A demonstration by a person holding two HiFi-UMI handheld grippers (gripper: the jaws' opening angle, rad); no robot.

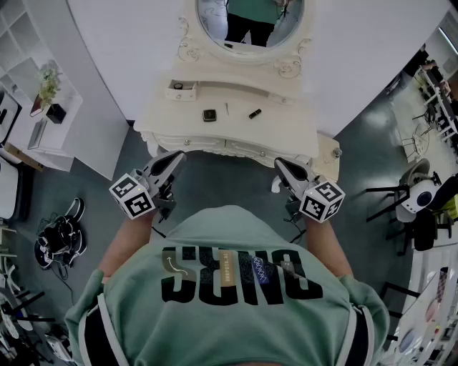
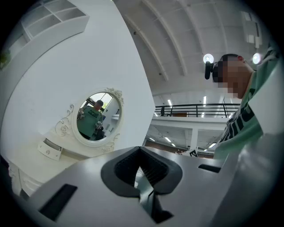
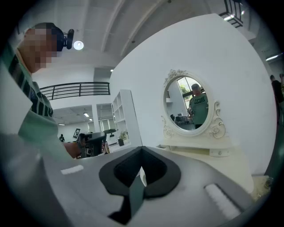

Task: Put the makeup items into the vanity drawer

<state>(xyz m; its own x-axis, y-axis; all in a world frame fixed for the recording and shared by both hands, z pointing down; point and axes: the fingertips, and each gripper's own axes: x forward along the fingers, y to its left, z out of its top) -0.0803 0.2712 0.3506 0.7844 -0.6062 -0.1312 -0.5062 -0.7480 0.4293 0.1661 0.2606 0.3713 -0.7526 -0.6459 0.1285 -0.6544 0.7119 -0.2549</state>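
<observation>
Three makeup items lie on the white vanity top [image 1: 286,129] in the head view: a dark square compact [image 1: 209,114], a thin pencil-like stick [image 1: 227,109] and a dark lipstick [image 1: 255,113]. A small box-like drawer [image 1: 181,87] stands pulled out at the top's back left. My left gripper [image 1: 175,159] and right gripper [image 1: 280,166] hang close to my body, just short of the vanity's front edge. Both are shut with nothing between the jaws. In the left gripper view the jaws of the left gripper [image 2: 141,177] point up past the oval mirror [image 2: 98,116]. The right gripper [image 3: 141,177] does likewise.
The oval mirror [image 1: 250,21] backs the vanity and reflects me. A white shelf unit with a plant [image 1: 49,82] stands at the left. Cables and gear [image 1: 61,236] lie on the grey floor at the left. Chairs [image 1: 422,200] crowd the right side.
</observation>
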